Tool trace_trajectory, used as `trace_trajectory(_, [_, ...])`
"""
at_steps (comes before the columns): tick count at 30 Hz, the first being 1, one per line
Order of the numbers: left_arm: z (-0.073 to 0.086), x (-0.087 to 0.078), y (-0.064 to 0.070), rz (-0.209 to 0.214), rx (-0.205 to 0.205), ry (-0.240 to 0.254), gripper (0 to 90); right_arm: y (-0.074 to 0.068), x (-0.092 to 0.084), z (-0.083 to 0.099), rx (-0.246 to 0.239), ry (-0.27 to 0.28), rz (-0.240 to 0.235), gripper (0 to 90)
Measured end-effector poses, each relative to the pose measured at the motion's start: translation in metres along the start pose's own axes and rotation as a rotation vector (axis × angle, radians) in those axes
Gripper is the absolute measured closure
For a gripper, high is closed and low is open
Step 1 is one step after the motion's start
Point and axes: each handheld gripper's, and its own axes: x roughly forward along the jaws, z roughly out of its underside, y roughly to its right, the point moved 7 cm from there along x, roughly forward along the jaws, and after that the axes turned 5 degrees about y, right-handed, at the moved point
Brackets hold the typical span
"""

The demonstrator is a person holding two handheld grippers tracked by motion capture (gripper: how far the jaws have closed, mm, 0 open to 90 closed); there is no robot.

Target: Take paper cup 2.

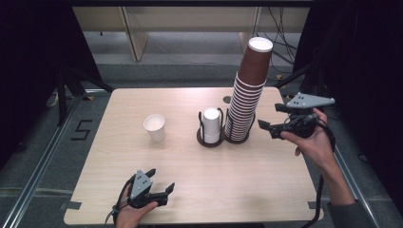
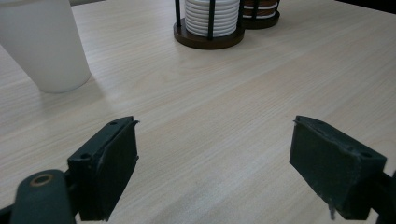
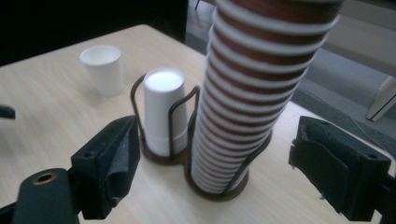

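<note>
High view, left to right. Left gripper (image 1: 160, 191) sits at the lower left of the frame, low over the near edge of the table (image 1: 190, 190); jaws parted, nothing between them. In the left gripper view the same jaws (image 2: 215, 168) stand apart over bare wood.

Single white cup (image 1: 155, 127), upright, left of centre, standing alone and well apart from both grippers; it appears at the upper left of the left gripper view (image 2: 44, 44) and the upper left of the right gripper view (image 3: 102, 69).

Centre: short stack of white cups (image 1: 211, 124) in a dark wire holder (image 1: 209, 140). Touching or just beside it on the right, a tall stack of brown cups (image 1: 247, 95) in its own holder, leaning slightly right toward its top.

Right gripper (image 1: 266, 127) at mid right of the frame, raised off the table, pointing left at the brown stack's lower part, just beside it but not touching. Jaws spread wide and empty. In the right gripper view (image 3: 215, 172) the brown stack (image 3: 252, 93) rises between and beyond the two jaws; neither pad presses on it.
</note>
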Motion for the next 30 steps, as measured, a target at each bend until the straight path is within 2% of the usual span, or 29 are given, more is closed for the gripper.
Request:
trace_trajectory(5, [0.001, 0.000, 0.000, -0.001, 0.001, -0.012, 14.8, 0.011, -0.001, -0.029, 0.013, 0.039, 0.004, 15.7])
trace_trajectory(6, [0.001, 0.001, 0.000, 0.003, 0.001, -0.007, 14.8, 0.014, -0.001, -0.034, -0.003, 0.045, 0.021, 15.7])
trace_trajectory(7, [0.001, 0.001, 0.000, 0.005, 0.003, -0.005, 14.8, 0.015, 0.000, -0.038, 0.003, 0.038, 0.022, 15.8])
trace_trajectory(9, [0.001, 0.001, 0.000, 0.005, 0.003, -0.008, 14.8, 0.019, 0.001, -0.049, 0.003, 0.060, 0.041, 15.8])
trace_trajectory(10, [0.001, 0.001, 0.000, 0.004, 0.001, -0.008, 14.8, 0.019, 0.002, -0.053, 0.012, 0.057, 0.027, 15.8])
trace_trajectory(12, [0.001, 0.000, -0.001, 0.002, -0.001, -0.011, 14.8, 0.022, 0.002, -0.063, 0.023, 0.081, 0.034, 15.7])
trace_trajectory(13, [0.001, 0.001, 0.000, 0.000, -0.011, -0.003, 14.8, 0.026, 0.003, -0.070, 0.011, 0.094, 0.037, 15.7])
trace_trajectory(14, [0.001, 0.000, -0.001, 0.000, -0.002, -0.013, 14.8, 0.026, 0.004, -0.074, 0.023, 0.091, 0.037, 15.7])
trace_trajectory(15, [0.001, 0.000, -0.001, -0.001, -0.005, -0.011, 14.8, 0.029, 0.005, -0.081, 0.011, 0.097, 0.038, 15.7])
trace_trajectory(17, [0.001, 0.001, 0.000, 0.001, -0.012, -0.003, 14.8, 0.031, 0.006, -0.088, 0.017, 0.093, 0.051, 15.6])
trace_trajectory(18, [0.001, 0.001, -0.001, 0.005, -0.001, -0.011, 14.8, 0.033, 0.007, -0.092, 0.005, 0.104, 0.058, 15.6])
trace_trajectory(21, [0.001, 0.001, 0.000, 0.010, -0.004, -0.005, 14.8, 0.036, 0.013, -0.106, 0.022, 0.107, 0.052, 15.6])
trace_trajectory(30, [0.001, 0.001, 0.000, 0.016, 0.000, -0.006, 14.8, 0.043, 0.034, -0.133, 0.026, 0.099, 0.071, 15.7])
